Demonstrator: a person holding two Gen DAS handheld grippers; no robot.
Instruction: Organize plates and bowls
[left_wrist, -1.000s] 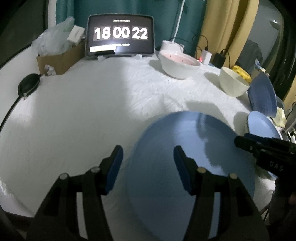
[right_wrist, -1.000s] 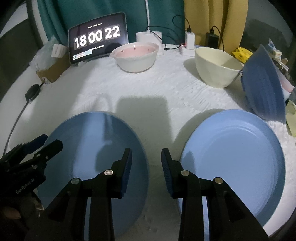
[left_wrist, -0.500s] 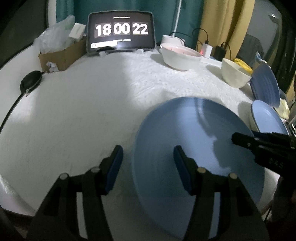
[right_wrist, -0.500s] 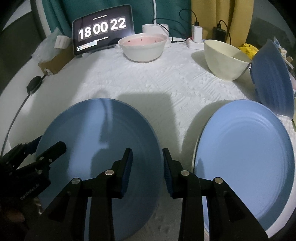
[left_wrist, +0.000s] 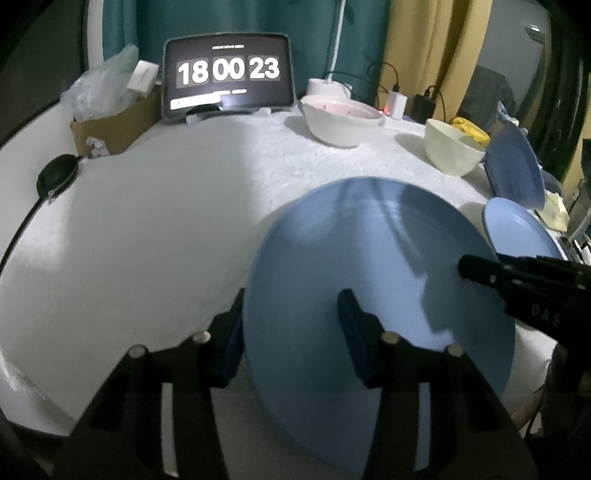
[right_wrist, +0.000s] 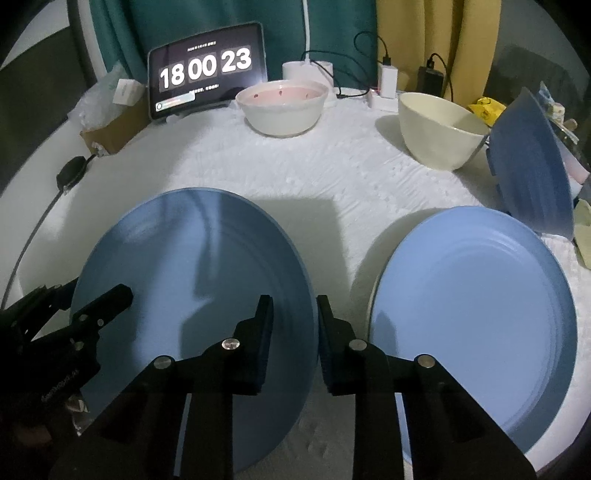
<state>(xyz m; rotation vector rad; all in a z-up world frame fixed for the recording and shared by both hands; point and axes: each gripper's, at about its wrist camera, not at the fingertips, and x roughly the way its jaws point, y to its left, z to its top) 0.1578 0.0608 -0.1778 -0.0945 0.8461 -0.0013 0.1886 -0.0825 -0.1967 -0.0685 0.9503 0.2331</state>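
Since a second ago both pairs of jaws have narrowed and the near blue plate (right_wrist: 192, 295) sits closer to the cameras, its rim tilted. Left hand-held gripper (left_wrist: 291, 332), at the bottom of its frame and pointing steeply down, straddles that plate's left rim, closing, pads not yet pressing. Right hand-held gripper (right_wrist: 295, 339) straddles the plate's right rim, closing too, a gap visible on either side. On the white table (right_wrist: 332, 177), a second blue plate (right_wrist: 476, 317) lies lower right. Pink-lined bowl (right_wrist: 282, 107) and cream bowl (right_wrist: 439, 129) stand farther back, beside an upright blue plate (right_wrist: 532, 166). Clock tablet (right_wrist: 207, 70) reads 18 00 23.
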